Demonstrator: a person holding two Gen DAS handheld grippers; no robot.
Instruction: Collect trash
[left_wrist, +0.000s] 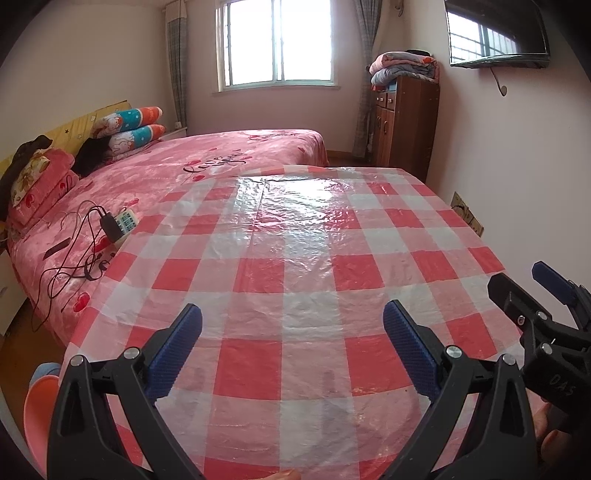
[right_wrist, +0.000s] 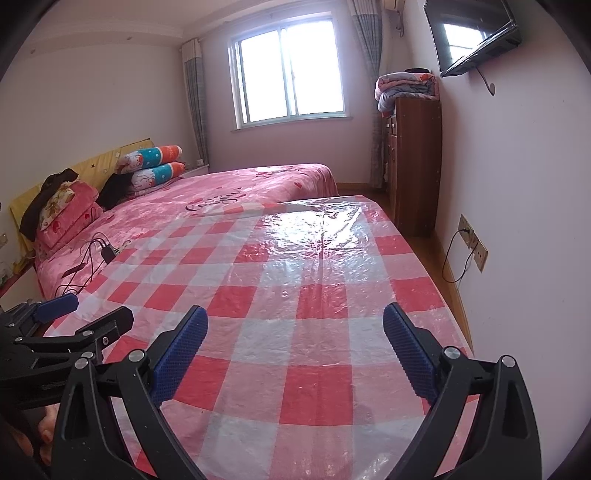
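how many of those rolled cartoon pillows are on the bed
2, stacked against the yellow headboard at the far end of the bed: the upper pillow lies directly on the lower pillow. Dark clothing beside them may hide more.

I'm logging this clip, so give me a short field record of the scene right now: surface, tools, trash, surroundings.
surface: table under a red-and-white checked plastic cover
left tool: open, holding nothing, above the table
right tool: open, holding nothing, above the table
trash: none visible on the table
beside table: bed with pink bedding, cables and a power strip
far wall: window
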